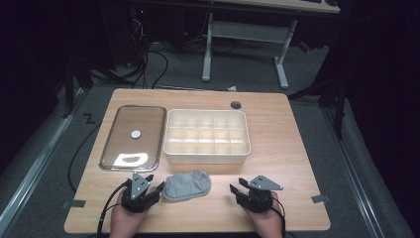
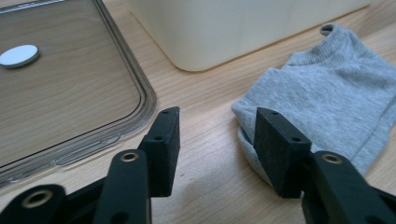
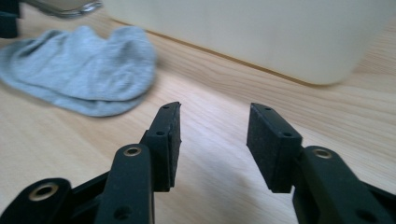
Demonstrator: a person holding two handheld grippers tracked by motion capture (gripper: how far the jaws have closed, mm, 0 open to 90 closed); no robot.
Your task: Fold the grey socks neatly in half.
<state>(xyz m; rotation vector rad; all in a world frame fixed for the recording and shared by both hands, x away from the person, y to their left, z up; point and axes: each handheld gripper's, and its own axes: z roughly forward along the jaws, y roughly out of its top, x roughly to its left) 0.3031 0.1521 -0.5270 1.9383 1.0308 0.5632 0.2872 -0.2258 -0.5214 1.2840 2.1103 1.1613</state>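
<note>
fingers (image 2: 164, 140) of both grippers gape empty, the grey sock (image 1: 187, 185) lies ungrasped outside the divided box (image 1: 206, 157), so everything remains.

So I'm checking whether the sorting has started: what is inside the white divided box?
The white divided box looks empty: its compartments show bare pale bottoms in the high view. The front row's floors are partly hidden by the near wall. The grey sock lies outside, on the table.

One sock (image 1: 187, 185), one lid (image 1: 132, 137), one divided box (image 1: 206, 136).
</note>
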